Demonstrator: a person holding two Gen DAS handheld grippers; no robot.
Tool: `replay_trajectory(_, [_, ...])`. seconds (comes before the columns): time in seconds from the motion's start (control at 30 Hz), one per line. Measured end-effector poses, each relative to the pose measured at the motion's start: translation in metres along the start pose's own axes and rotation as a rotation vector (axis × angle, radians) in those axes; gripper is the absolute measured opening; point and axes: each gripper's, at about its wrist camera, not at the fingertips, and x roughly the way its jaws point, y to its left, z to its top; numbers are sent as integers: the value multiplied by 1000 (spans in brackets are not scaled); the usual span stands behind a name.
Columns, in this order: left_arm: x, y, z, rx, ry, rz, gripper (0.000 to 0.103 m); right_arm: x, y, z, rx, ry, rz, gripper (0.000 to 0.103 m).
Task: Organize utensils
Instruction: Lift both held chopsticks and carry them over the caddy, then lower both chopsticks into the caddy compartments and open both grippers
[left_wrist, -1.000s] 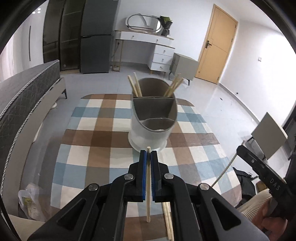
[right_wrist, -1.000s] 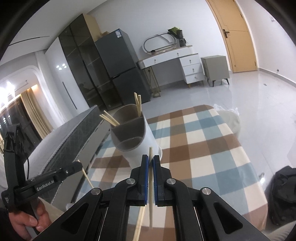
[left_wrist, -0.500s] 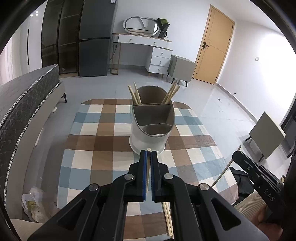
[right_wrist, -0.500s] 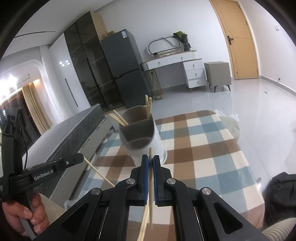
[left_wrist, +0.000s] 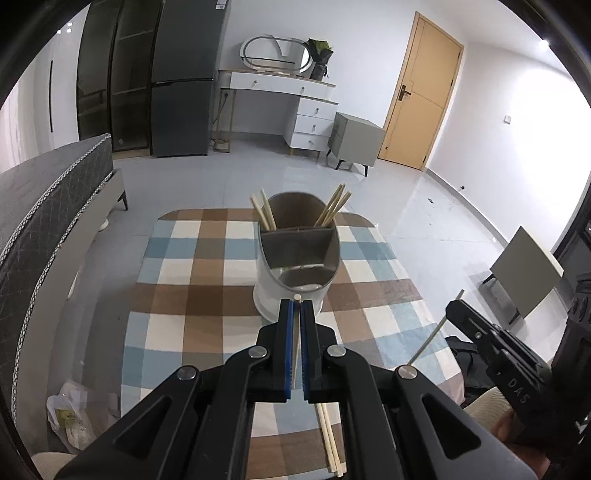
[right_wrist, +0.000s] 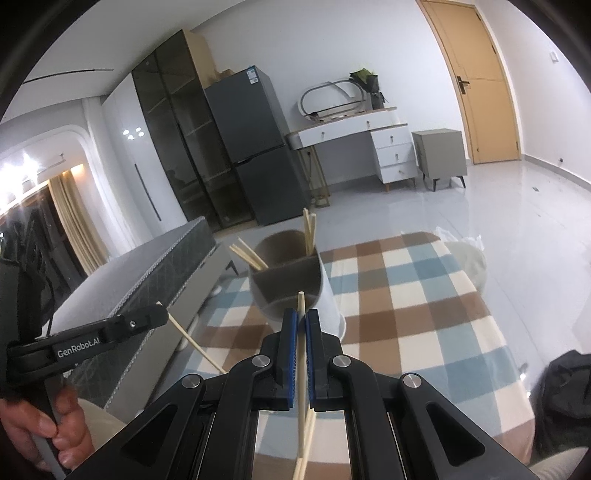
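A white utensil holder (left_wrist: 295, 266) (right_wrist: 295, 288) with grey stepped compartments stands on the checked tablecloth (left_wrist: 192, 295). Several chopsticks (left_wrist: 334, 208) lean in its rear compartment. My left gripper (left_wrist: 296, 306) is shut on a single wooden chopstick (left_wrist: 295, 339), held above the cloth just in front of the holder. My right gripper (right_wrist: 301, 317) is shut on another chopstick (right_wrist: 302, 369), also short of the holder. Each gripper shows from the side in the other's view: the right gripper (left_wrist: 452, 308) and the left gripper (right_wrist: 160, 314), with a stick poking out. Two loose chopsticks (left_wrist: 328, 435) lie on the cloth below.
A grey quilted bed (left_wrist: 40, 206) flanks the table on the left. A plastic bag (left_wrist: 70, 417) lies on the floor by the table's near left corner. A small grey side table (left_wrist: 524, 273) stands on the right. A black bag (right_wrist: 565, 402) sits beside the table.
Both grippers have risen a little with their chopsticks still clamped. The holder now sits lower and smaller in both views.
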Motion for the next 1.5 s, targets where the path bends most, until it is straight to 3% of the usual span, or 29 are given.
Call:
replay_trajectory(0.33, [-9,-4,52,-20,-21,-34,0,12,1,45,-3,-42,20,4])
replay_trajectory(0.9, [-4,4,156,-22,-144,-40,0,47,33,171,-108,-166,53,4])
replay_trajectory(1.13, [24,13,161,-21,-130,-39,0,88,38,190,-89,-177,50,4])
replay_trajectory(1.5, [74,32,144,-59,-29,-70,0,145,31,171,-138,-96,35,4])
